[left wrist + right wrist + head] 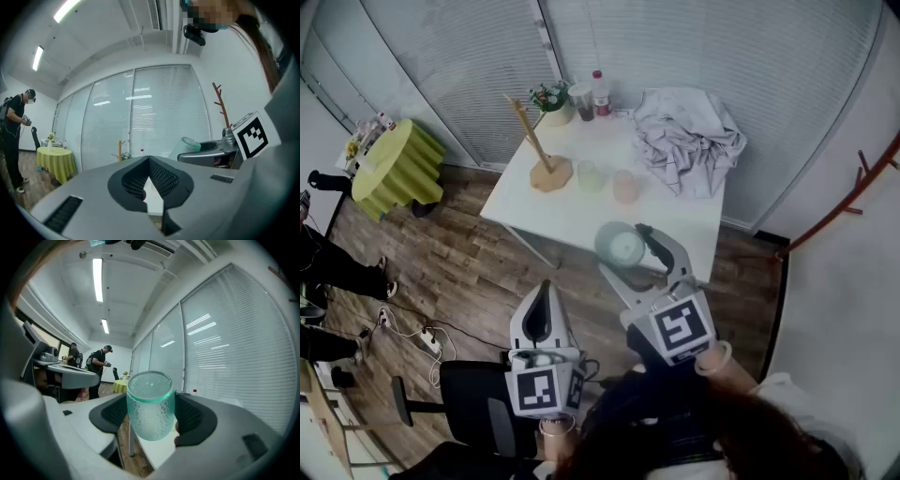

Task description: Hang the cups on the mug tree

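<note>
The right claw (151, 401) holds a teal dimpled cup (150, 420); the left claw (149, 160) is closed, empty. Best carried steadily to the mug tree (535, 138), upper left, mouth onto a peg.

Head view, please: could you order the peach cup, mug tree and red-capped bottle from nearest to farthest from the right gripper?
From the right gripper:
1. Peach cup, mid-table.
2. Mug tree, farther left.
3. Red-capped bottle, far edge.
</note>
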Demonstrator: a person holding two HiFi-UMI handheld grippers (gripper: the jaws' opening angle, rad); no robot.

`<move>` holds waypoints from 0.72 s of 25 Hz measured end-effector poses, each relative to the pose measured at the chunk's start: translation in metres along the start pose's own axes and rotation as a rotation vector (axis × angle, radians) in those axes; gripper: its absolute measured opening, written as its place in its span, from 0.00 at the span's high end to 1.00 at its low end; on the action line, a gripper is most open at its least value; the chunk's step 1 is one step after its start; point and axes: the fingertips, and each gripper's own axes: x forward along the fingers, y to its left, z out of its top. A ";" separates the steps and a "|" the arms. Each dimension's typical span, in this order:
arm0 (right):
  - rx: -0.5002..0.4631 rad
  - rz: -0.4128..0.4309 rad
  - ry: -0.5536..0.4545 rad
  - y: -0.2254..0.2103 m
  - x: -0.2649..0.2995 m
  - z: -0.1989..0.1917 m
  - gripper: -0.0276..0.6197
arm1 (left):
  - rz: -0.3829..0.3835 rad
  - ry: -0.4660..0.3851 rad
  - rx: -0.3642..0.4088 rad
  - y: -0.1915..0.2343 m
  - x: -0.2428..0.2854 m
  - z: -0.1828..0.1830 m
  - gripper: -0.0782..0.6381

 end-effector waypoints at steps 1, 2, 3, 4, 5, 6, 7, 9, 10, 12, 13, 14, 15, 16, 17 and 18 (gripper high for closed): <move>0.000 0.001 -0.001 -0.001 0.003 0.001 0.47 | -0.001 -0.001 0.002 0.002 0.003 0.001 0.89; -0.001 0.002 -0.001 -0.002 0.006 0.002 0.47 | -0.001 -0.001 0.004 0.003 0.006 0.001 0.89; -0.002 0.005 -0.001 -0.003 0.009 0.003 0.47 | -0.002 0.000 0.006 0.005 0.010 0.002 0.89; -0.003 0.008 -0.001 -0.004 0.012 0.003 0.47 | -0.001 0.002 0.007 0.006 0.013 0.003 0.89; -0.003 0.011 -0.003 -0.005 0.015 0.004 0.47 | -0.002 0.004 0.010 0.008 0.016 0.003 0.89; -0.001 0.015 -0.005 -0.005 0.018 0.005 0.47 | -0.003 0.006 0.013 0.008 0.020 0.004 0.89; 0.005 0.017 -0.009 -0.007 0.022 0.006 0.47 | -0.005 0.007 0.015 0.009 0.023 0.005 0.89; 0.021 0.021 -0.015 -0.010 0.029 0.008 0.47 | -0.010 0.010 0.015 0.011 0.030 0.007 0.89; 0.026 0.023 -0.018 -0.012 0.033 0.008 0.47 | -0.012 0.011 0.011 0.012 0.034 0.007 0.89; 0.028 0.027 -0.023 -0.016 0.042 0.008 0.47 | -0.017 0.010 0.006 0.015 0.041 0.007 0.89; 0.031 0.028 -0.026 -0.018 0.046 0.008 0.47 | -0.018 0.010 0.006 0.016 0.045 0.007 0.89; 0.035 0.030 -0.029 -0.021 0.050 0.009 0.47 | -0.017 0.010 0.006 0.018 0.050 0.007 0.89; 0.039 0.032 -0.032 -0.023 0.055 0.009 0.47 | -0.015 0.010 0.005 0.020 0.055 0.007 0.89; 0.044 0.035 -0.035 -0.025 0.060 0.010 0.47 | -0.011 0.011 0.004 0.023 0.060 0.008 0.89; 0.048 0.039 -0.037 -0.027 0.065 0.011 0.47 | -0.006 0.011 0.004 0.025 0.064 0.008 0.89; 0.052 0.043 -0.039 -0.029 0.069 0.012 0.47 | -0.001 0.013 0.004 0.028 0.069 0.009 0.89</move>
